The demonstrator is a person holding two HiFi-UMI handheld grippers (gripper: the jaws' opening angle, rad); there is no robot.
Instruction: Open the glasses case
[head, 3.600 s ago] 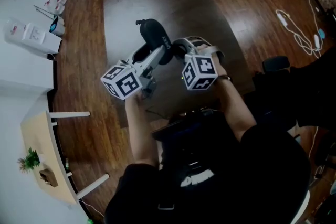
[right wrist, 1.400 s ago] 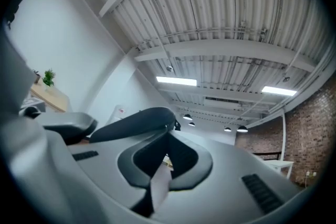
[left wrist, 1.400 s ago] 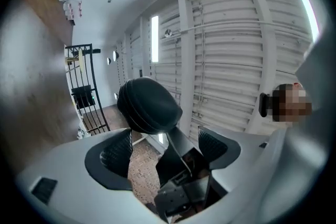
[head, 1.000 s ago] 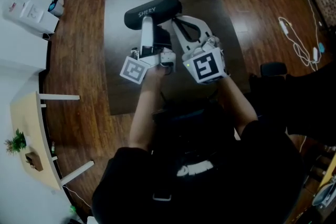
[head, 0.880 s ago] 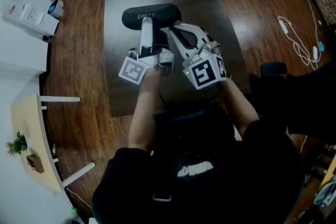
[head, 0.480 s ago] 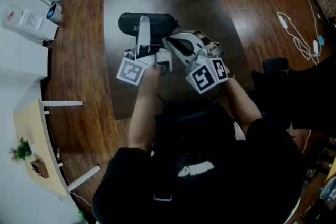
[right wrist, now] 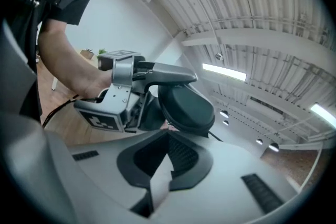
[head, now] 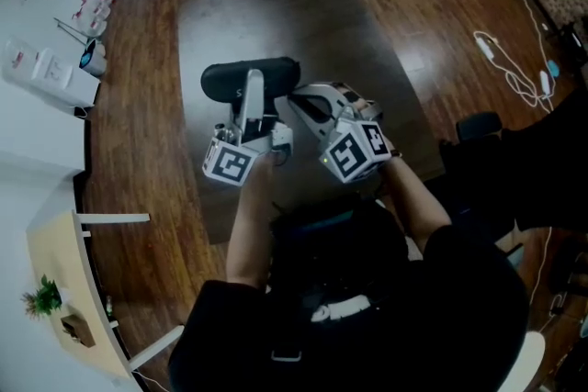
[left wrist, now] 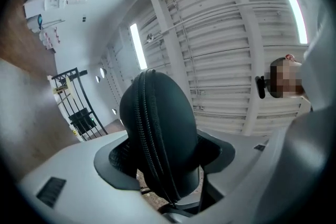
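Two grippers: both are held up in front of the person, close together, above a dark rug [head: 276, 5] laid on a wooden floor [head: 138, 124].
Left gripper [head: 250, 92]: it is pointed away from the person, with its marker cube [head: 230, 163] at the hand end.
Left jaws: clamped on the glasses case [head: 276, 73]. In the left gripper view the case is seen wedged between the two black pads [left wrist: 113, 160], one on each side.
Glasses case: black and oval, held in the air above the rug. In the head view it lies crosswise to the left gripper, with one end projecting past each side of the jaws.
Zipper [left wrist: 148, 139]: it is seen running along the narrow edge of the case that faces the left gripper's camera. Along the visible stretch the two halves of the case lie together.
Right gripper [head: 299, 101]: it is angled in from the right, with its tips brought to the right end of the case. Its marker cube [head: 354, 151] sits just ahead of the person's hand.
Right jaws: drawn together at the tips, with only a narrow pale wedge left between the pads lower down. Nothing can be made out between them.
Case from the right gripper view: it is seen just beyond the right tips, gripped from above and below by the left gripper. Whether the right tips touch it cannot be told.
Surroundings: a white cable [head: 514, 69] is noted on the floor at the right, well apart from the rug.
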